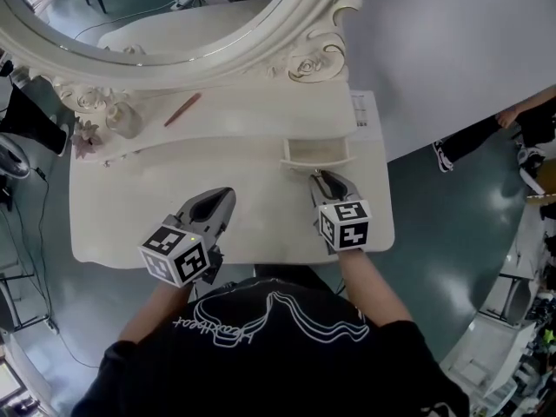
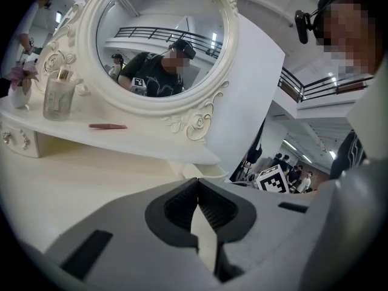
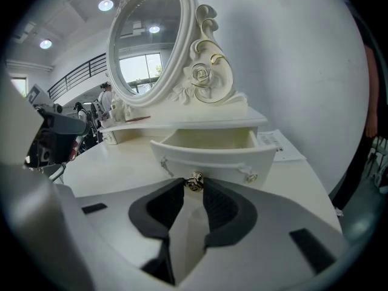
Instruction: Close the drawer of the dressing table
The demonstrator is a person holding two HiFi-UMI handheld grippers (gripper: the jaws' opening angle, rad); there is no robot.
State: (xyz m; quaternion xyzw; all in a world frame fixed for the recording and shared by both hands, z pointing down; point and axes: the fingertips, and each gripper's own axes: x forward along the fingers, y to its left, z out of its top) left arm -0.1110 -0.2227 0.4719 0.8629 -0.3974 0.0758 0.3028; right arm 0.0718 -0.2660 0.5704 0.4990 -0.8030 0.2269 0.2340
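The white dressing table has a small drawer standing pulled out on the right under the mirror shelf. In the right gripper view the drawer is empty, with a gold knob at the middle of its front. My right gripper sits right at the drawer front, and its tips are shut on that knob. My left gripper hovers over the tabletop left of the drawer. Its jaws are shut with nothing between them.
An oval mirror rises behind the shelf. On the shelf lie a red stick, a glass jar and small flowers. A printed sheet lies right of the drawer. A person's leg is beyond the table's right end.
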